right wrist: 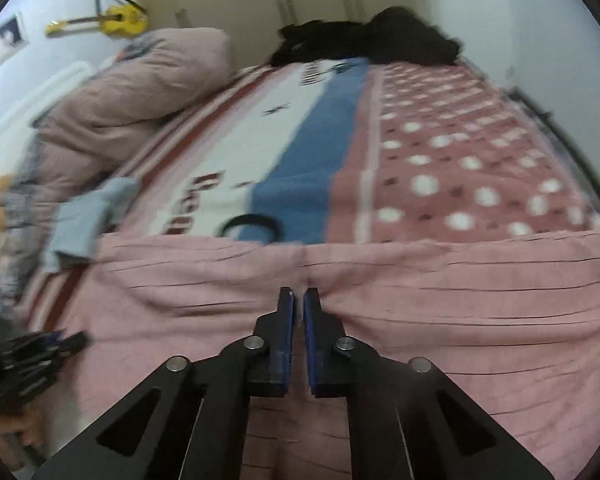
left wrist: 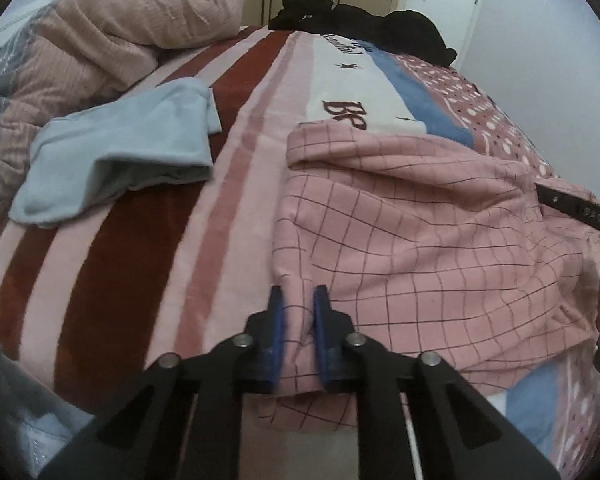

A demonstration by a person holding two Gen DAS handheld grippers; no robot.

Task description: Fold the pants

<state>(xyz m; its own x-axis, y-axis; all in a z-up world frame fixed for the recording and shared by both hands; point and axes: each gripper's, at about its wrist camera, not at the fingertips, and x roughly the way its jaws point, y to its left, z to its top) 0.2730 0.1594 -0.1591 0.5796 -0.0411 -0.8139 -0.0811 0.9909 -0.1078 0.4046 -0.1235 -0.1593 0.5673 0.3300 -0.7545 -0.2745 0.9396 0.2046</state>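
Note:
Pink checked pants [left wrist: 432,248] lie on the striped bed blanket [left wrist: 140,248] near its front edge. My left gripper [left wrist: 299,296] is shut on a pinched fold at the pants' near left edge. In the right wrist view the pants [right wrist: 440,320] stretch across the lower frame, and my right gripper [right wrist: 299,298] is shut on a bunched fold of them. The right gripper's black body [left wrist: 580,210] shows at the right edge of the left wrist view; the left gripper [right wrist: 40,356] shows blurred at lower left of the right wrist view.
A folded light blue garment [left wrist: 112,152] lies left of the pants. A pink quilt [left wrist: 112,36] is heaped at the back left. Black clothes [left wrist: 364,24] lie at the far end of the bed. A black loop [right wrist: 252,226] lies beyond the pants. The wall is on the right.

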